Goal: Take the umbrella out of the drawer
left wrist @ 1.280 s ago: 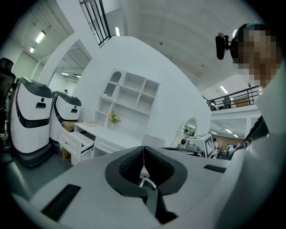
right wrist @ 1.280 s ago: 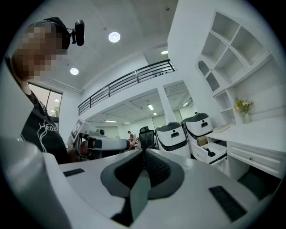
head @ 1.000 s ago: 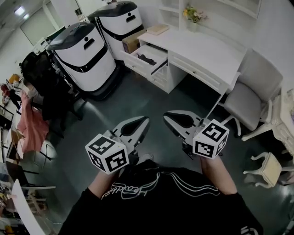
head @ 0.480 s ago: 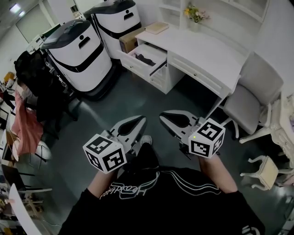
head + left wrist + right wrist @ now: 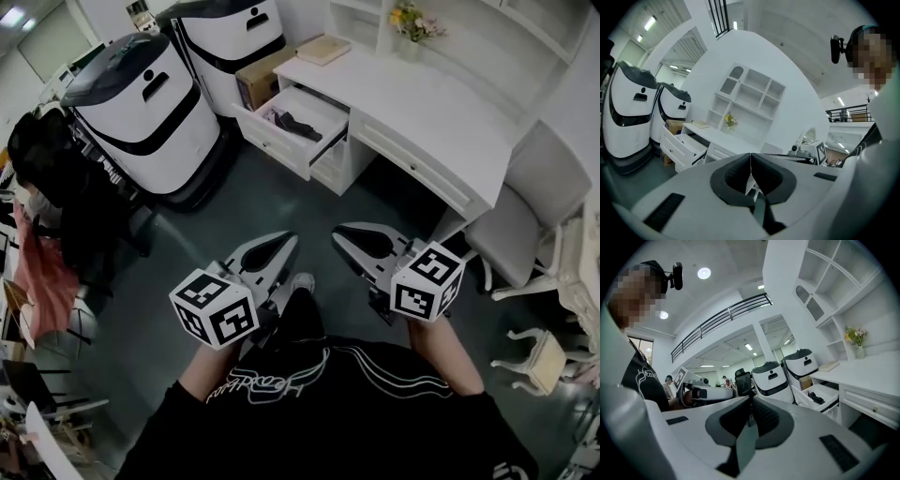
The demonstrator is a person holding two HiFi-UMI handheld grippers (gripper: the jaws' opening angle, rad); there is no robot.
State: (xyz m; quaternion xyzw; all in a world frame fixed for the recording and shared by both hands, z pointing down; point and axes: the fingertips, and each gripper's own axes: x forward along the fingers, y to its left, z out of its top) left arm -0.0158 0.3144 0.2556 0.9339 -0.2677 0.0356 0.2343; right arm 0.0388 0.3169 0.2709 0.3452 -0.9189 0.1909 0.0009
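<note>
A white desk stands ahead with its left drawer pulled open. Inside lies a dark folded umbrella, also visible in the right gripper view as a black shape in the drawer. My left gripper and right gripper are held side by side over the dark floor, well short of the desk. Both are shut with nothing between the pads. In the left gripper view the open drawer shows at left beyond the shut jaws.
Two white-and-black machines stand left of the desk, with a cardboard box between them and it. A book and flowers sit on the desk. A grey chair and a stool are at right, a seated person at left.
The desk and open drawer have come closer and shifted lower in the head view. Both grippers moved forward together, still shut and side by side.
</note>
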